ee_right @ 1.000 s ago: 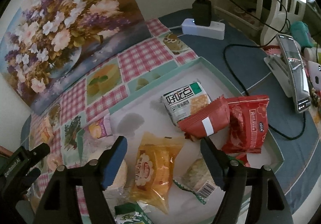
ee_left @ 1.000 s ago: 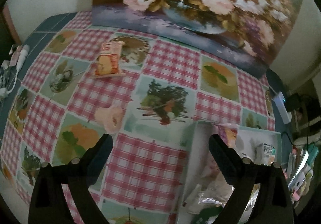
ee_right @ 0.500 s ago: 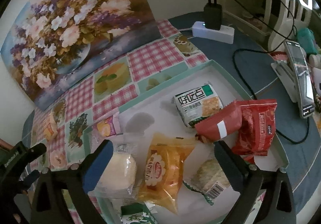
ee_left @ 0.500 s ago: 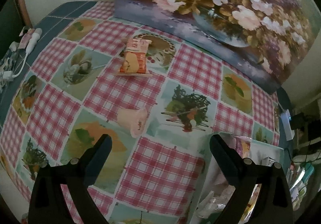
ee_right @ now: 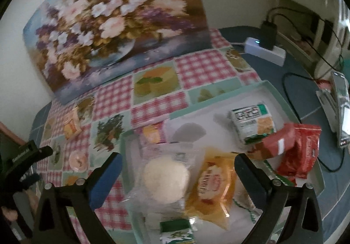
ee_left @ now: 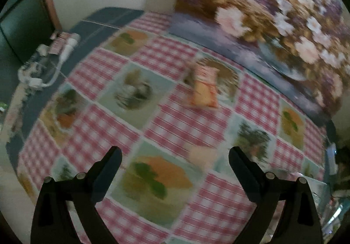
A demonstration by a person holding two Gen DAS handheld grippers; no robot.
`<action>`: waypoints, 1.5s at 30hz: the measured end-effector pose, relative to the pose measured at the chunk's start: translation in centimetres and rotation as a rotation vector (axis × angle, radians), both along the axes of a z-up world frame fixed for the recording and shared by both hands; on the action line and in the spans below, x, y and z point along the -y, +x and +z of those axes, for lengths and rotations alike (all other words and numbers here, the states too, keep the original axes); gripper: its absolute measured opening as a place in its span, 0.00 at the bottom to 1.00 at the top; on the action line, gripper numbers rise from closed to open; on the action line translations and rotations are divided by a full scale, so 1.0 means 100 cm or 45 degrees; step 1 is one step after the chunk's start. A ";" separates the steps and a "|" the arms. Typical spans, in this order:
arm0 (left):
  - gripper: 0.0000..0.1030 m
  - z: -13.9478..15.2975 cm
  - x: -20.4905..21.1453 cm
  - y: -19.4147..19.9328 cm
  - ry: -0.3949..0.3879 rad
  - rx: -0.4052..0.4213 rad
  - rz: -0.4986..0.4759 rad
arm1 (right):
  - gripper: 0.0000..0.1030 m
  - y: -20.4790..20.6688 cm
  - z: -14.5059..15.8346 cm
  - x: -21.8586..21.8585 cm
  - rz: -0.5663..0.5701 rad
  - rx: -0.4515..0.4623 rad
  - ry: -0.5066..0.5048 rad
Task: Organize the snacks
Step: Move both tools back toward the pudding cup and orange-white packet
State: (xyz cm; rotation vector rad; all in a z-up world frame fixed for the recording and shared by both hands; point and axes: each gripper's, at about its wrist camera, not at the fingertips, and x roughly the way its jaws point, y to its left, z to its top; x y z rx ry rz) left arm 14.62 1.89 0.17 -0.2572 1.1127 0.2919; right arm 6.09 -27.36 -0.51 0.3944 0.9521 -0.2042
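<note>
My left gripper [ee_left: 175, 156] is open and empty above the checked tablecloth. An orange snack packet [ee_left: 204, 89] lies ahead of it, and a small pale pink snack [ee_left: 198, 152] lies between its fingers, blurred. My right gripper [ee_right: 177, 161] is open and empty over the white tray [ee_right: 269, 91]. In the tray lie a round white bun in clear wrap [ee_right: 166, 178], an orange packet [ee_right: 214, 185], a green-white cracker pack [ee_right: 253, 122] and red packets [ee_right: 295, 150]. The orange packet [ee_right: 71, 125] and pink snack [ee_right: 77, 158] show at left, near the left gripper [ee_right: 24, 156].
A flower painting [ee_right: 116, 21] leans on the wall at the back. A power strip with plug [ee_right: 264, 49] and cables lie at back right, a phone [ee_right: 339, 99] at the right. White cables [ee_left: 43, 67] lie at the table's left edge.
My left gripper has swung left and forward, so the tray left its view and the pink snack now sits between its fingers. My right gripper pulled back and turned left, showing more tablecloth.
</note>
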 end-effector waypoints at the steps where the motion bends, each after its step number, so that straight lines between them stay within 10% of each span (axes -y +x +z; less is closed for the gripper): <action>1: 0.95 0.002 -0.007 0.000 0.022 0.006 0.015 | 1.00 0.000 0.002 -0.003 0.007 0.013 0.004; 24: 0.95 -0.004 -0.091 -0.002 0.081 -0.029 0.177 | 1.00 0.034 0.002 -0.128 0.275 0.037 -0.025; 45: 0.95 -0.047 -0.088 0.016 0.033 -0.169 0.100 | 1.00 0.067 -0.037 -0.172 0.411 -0.018 -0.032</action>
